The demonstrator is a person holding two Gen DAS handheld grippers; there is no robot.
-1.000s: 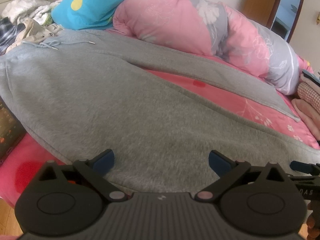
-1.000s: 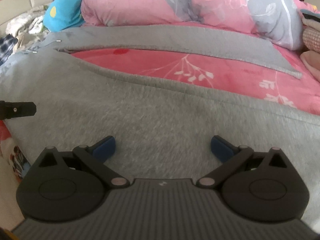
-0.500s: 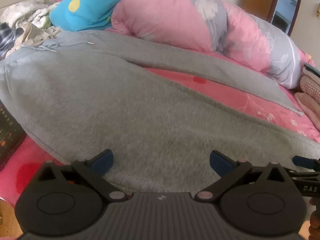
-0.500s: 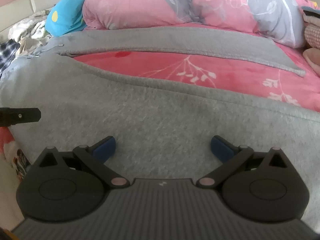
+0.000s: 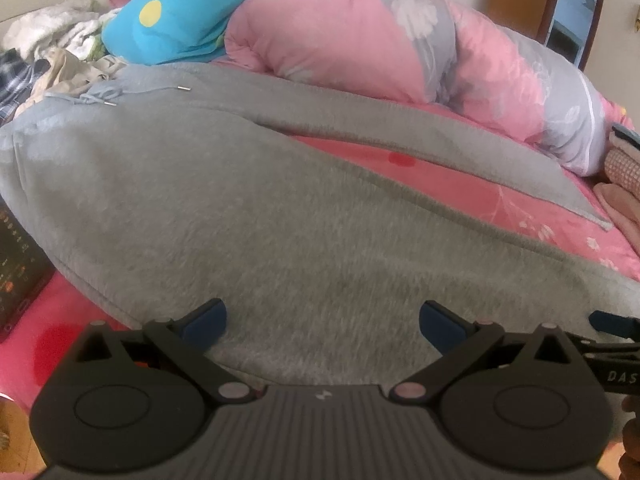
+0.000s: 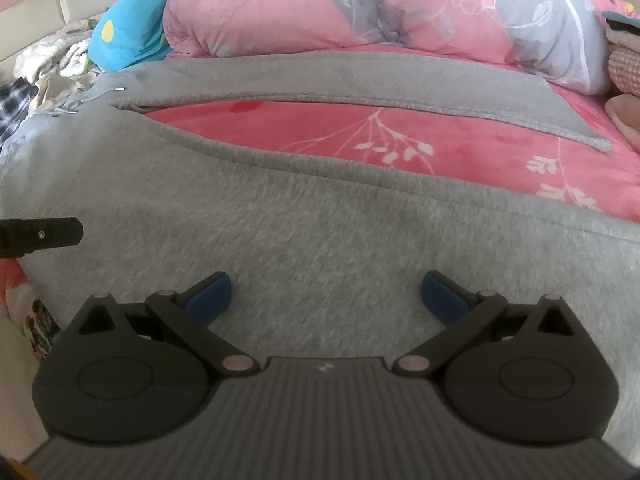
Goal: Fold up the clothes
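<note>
Left wrist view: we read "DAS" on the right hand-held gripper (image 5: pixel 612 322); both hand-held grippers, left (image 5: pixel 322 318) too, gape apart over grey fleece sweatpants (image 5: pixel 240 208).

grey sweatpants (image 5: pixel 248 216); pink floral sheet (image 6: pixel 400 136).

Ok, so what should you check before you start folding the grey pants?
1. Left tool open: ok, blue pads wide apart.
2. Right tool open: ok.
3. Grey sweatpants lying flat on the pink bedsheet: ok, legs spread in a V.
4. Either tool gripping cloth: not ok, both hover above the near leg.
5. Drawstring tucked in: not ok, ends lie loose at the waistband.
6. Near leg's cuff in sight: cannot tell, out of frame.
</note>
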